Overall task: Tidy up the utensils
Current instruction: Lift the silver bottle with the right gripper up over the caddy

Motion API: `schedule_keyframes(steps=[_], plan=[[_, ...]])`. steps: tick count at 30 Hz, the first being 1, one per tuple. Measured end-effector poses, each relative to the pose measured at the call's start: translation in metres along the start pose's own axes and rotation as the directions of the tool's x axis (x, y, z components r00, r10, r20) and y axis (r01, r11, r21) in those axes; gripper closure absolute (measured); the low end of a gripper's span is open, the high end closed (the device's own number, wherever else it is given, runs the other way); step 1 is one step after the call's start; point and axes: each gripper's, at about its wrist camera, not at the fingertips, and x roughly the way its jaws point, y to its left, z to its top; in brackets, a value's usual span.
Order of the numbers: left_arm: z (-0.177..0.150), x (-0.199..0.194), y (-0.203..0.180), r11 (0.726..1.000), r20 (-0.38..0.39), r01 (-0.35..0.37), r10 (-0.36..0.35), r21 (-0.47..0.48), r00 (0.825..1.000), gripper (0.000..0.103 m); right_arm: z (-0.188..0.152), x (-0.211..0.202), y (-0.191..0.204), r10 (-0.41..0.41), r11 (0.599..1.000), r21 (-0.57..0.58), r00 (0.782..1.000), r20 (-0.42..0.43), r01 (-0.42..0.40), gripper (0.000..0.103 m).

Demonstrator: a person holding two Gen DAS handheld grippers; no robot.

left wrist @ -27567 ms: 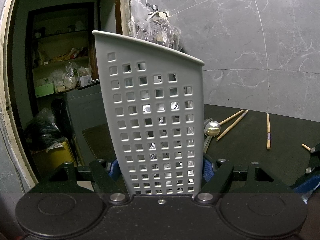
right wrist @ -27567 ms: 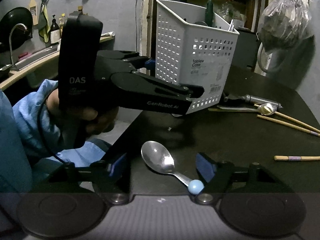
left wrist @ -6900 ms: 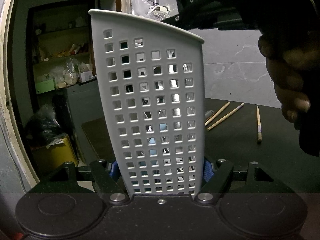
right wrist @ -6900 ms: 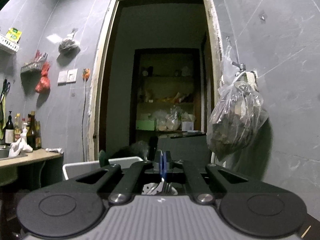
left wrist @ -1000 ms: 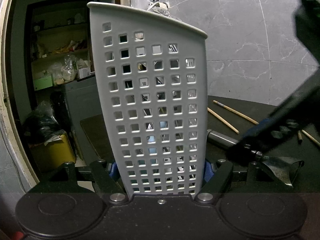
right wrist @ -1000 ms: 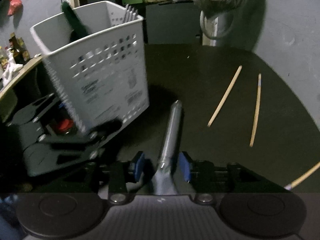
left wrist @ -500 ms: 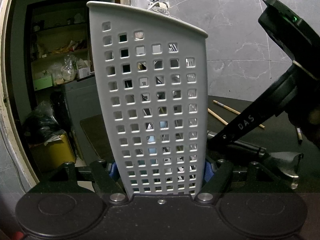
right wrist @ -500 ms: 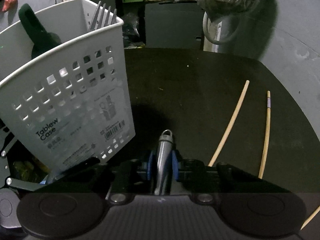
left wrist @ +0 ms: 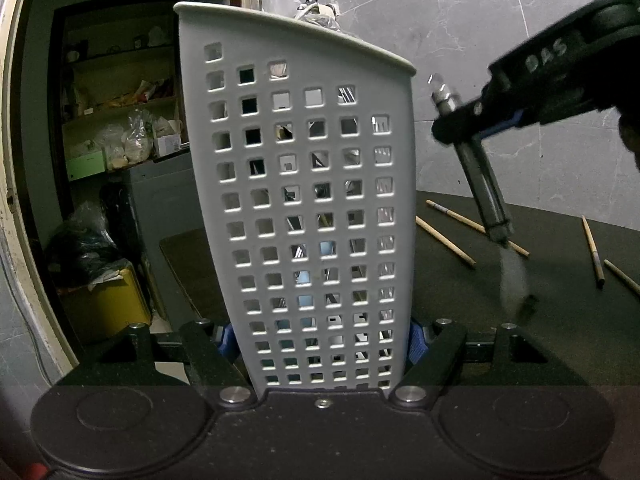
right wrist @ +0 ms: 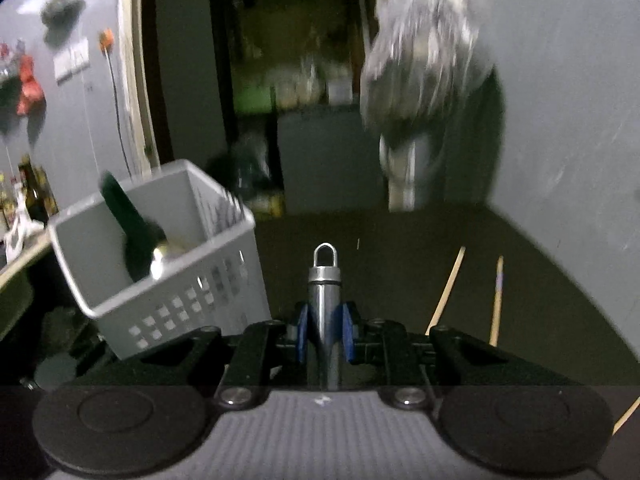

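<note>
My left gripper (left wrist: 320, 338) is shut on the white perforated utensil basket (left wrist: 304, 208), holding it upright on the black table. In the right wrist view the basket (right wrist: 160, 264) holds a dark green utensil (right wrist: 128, 220) and a spoon. My right gripper (right wrist: 323, 332) is shut on a metal-handled utensil (right wrist: 323, 304), its hanging loop pointing forward. In the left wrist view that utensil (left wrist: 482, 184) hangs head down, lifted above the table, right of the basket.
Several wooden chopsticks (left wrist: 444, 242) (right wrist: 496, 300) lie on the black table (right wrist: 400, 248) to the right of the basket. A plastic bag (right wrist: 424, 56) hangs on the grey wall behind. A doorway with shelves is at the left.
My right gripper has lifted the metal utensil off the table and tilted it handle-up. The left gripper and basket have not moved.
</note>
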Motion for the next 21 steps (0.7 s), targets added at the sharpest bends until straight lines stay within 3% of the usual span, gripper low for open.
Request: schedule_keyframes(steps=[7, 21], plan=[[0.000, 0.001, -0.002, 1.000, 0.000, -0.003, 0.003, 0.004, 1.000, 0.027, 0.005, -0.023, 0.006, 0.015, 1.000, -0.023, 0.993, 0.120, -0.013, 0.083], [0.000, 0.001, -0.002, 1.000, 0.000, -0.003, 0.003, 0.003, 1.000, 0.027, 0.004, -0.027, 0.008, 0.011, 1.000, -0.013, 0.989, 0.147, -0.010, 0.083]])
